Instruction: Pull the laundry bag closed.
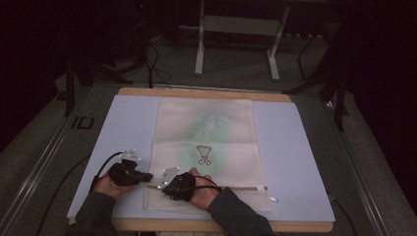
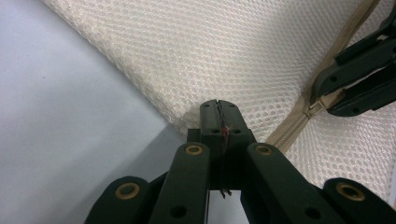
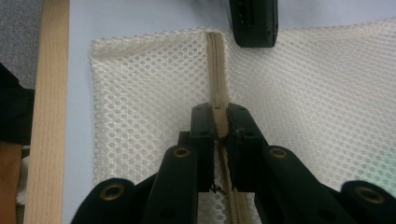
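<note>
A: Starting at the left, what is on the pale blue worktop?

B: A cream-white mesh laundry bag lies flat along its middle, with a faint green print and a small dark outline drawing on it. A beige zipper runs across the bag near the edge closest to the person.

A: And the left tool?

B: It sits at the bag's left edge, level with the zipper. In the left gripper view the left tool has its jaws pressed together, pinching the rim of the mesh right at the bag's border, where the mesh meets the bare worktop.

A: Moving right?

B: The right tool rests on the bag just beside the left one, the person's hand wrapped over it. In the right gripper view the right tool is clamped on the beige zipper pull, which stands between its jaws on the zipper line.

A: How close are the two?

B: Near each other; the left one's black tip shows at the top of the right gripper view, just past the zipper's end

A: Anything farther right?

B: The rest of the zipper stretching toward the bag's right edge
</note>
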`<act>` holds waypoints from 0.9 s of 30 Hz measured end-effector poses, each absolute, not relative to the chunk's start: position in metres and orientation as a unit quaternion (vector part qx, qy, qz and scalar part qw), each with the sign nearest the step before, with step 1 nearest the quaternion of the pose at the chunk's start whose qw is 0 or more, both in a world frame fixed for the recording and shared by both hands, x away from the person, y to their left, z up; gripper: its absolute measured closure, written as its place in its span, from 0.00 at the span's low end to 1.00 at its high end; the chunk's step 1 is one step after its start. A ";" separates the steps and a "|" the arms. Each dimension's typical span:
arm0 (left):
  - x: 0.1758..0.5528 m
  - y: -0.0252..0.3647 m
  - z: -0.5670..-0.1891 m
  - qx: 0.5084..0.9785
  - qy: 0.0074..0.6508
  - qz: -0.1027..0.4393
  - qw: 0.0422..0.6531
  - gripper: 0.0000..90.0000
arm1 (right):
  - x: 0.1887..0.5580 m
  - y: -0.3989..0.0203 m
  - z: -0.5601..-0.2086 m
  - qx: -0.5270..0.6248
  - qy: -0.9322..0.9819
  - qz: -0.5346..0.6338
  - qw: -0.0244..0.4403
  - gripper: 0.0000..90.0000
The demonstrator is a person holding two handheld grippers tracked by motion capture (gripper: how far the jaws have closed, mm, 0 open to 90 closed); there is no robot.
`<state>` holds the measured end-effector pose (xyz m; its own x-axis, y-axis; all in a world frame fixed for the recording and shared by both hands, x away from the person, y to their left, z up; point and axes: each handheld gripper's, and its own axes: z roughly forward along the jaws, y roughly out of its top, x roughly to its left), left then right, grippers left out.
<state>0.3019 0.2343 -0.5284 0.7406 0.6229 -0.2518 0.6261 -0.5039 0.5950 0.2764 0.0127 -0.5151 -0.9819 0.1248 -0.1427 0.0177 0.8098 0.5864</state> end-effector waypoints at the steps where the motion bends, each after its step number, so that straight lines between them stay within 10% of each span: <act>1: 0.302 0.234 -0.528 0.867 0.360 -0.002 0.344 1.00 | 0.276 0.012 -0.515 0.037 0.948 0.305 0.087 0.91; 27: 0.302 0.234 -0.528 0.870 0.357 0.001 0.341 1.00 | 0.280 -0.003 -0.508 0.041 0.949 0.302 0.084 0.91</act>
<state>0.3015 0.2337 -0.5280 0.7447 0.6223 -0.2412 0.6203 -0.5121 0.5941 0.2801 -0.0029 -0.5082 -0.9826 0.1281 -0.1341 0.0270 0.8141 0.5801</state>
